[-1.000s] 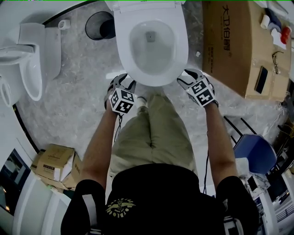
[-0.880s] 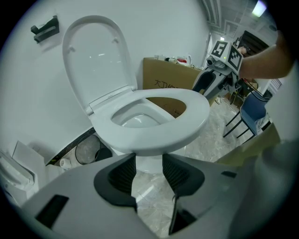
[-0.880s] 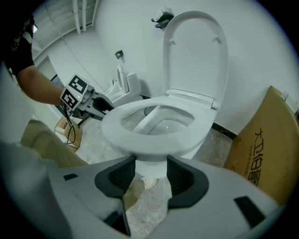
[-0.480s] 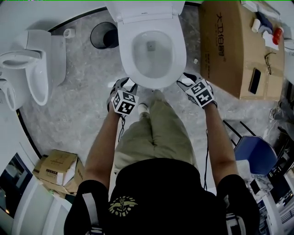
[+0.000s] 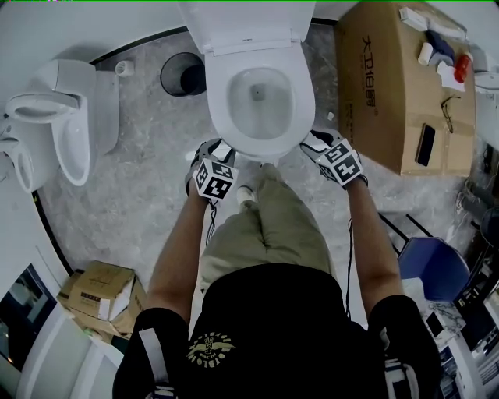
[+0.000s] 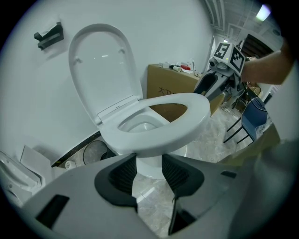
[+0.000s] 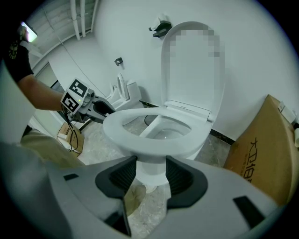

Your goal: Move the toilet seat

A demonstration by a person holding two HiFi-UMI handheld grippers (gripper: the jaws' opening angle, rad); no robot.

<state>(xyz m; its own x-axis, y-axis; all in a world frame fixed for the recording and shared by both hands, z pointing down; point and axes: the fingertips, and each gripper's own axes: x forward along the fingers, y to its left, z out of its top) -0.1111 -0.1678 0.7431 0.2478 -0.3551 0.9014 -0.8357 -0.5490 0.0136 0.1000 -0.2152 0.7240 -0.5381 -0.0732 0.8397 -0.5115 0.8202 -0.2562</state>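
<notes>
Seat: glossy smooth white plastic. Floor: polished grey marbled stone. Box right: matt brown cardboard. Trousers: matt khaki cloth. Pads: black, ribbed, matt.

The toilet seat, the lid and the second toilet at 9 o'clock were white. The floor was grey with pale marbling. The box at 2 o'clock was brown with dark print. The bin was black. The left marker cube and the right marker cube carried black squares on white. The trousers were khaki, the shirt black with a pale emblem, and the chair at 4 o'clock blue.
</notes>
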